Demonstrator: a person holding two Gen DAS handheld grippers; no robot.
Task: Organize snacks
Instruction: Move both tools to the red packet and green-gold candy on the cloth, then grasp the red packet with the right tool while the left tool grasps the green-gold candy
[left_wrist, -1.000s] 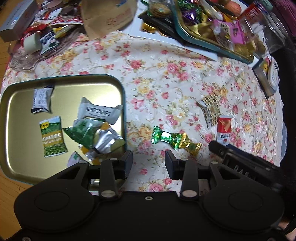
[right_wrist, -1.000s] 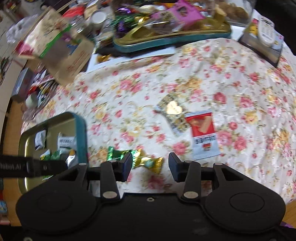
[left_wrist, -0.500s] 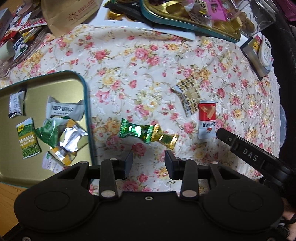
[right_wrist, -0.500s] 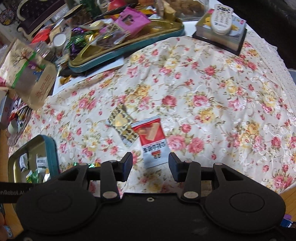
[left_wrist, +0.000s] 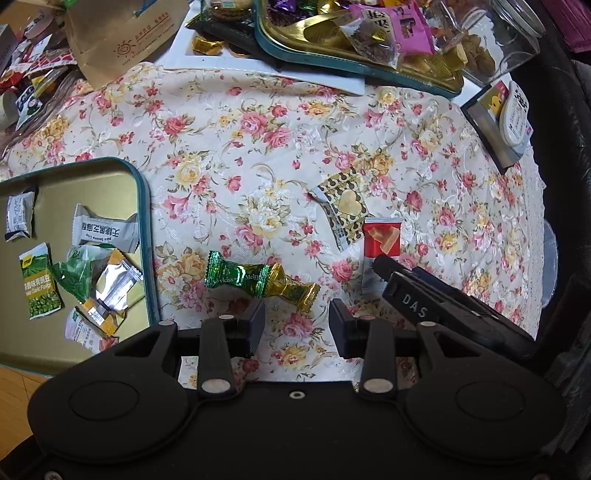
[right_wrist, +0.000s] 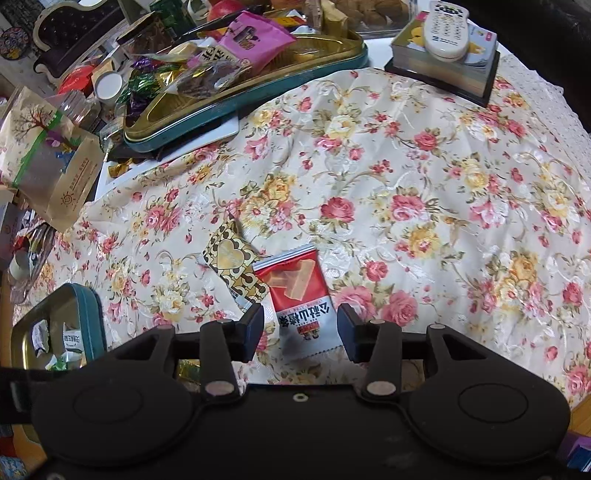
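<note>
A green and gold twisted candy (left_wrist: 258, 278) lies on the floral cloth just ahead of my left gripper (left_wrist: 297, 325), which stands open with nothing between its fingers. A teal-rimmed gold tin (left_wrist: 146, 240) at the left holds several small snack packets. Further right, a heart-patterned packet (left_wrist: 345, 206) lies beside a red and white packet (left_wrist: 382, 236). In the right wrist view my right gripper (right_wrist: 301, 330) hangs open over the red and white packet (right_wrist: 295, 288), one jaw on each side of its lower end. The packet lies flat on the cloth. The heart packet (right_wrist: 231, 258) overlaps its top left corner.
A second teal tin (right_wrist: 236, 107) heaped with sweets sits at the back on a white board. A brown paper bag (right_wrist: 62, 177) and loose wrappers crowd the back left. A remote (right_wrist: 447, 29) rests on stacked books at the back right. The cloth drops off at the right.
My left gripper has slid right, from over the tin's edge to behind the green candy. My right gripper has moved right, from the candy to over the red and white packet.
</note>
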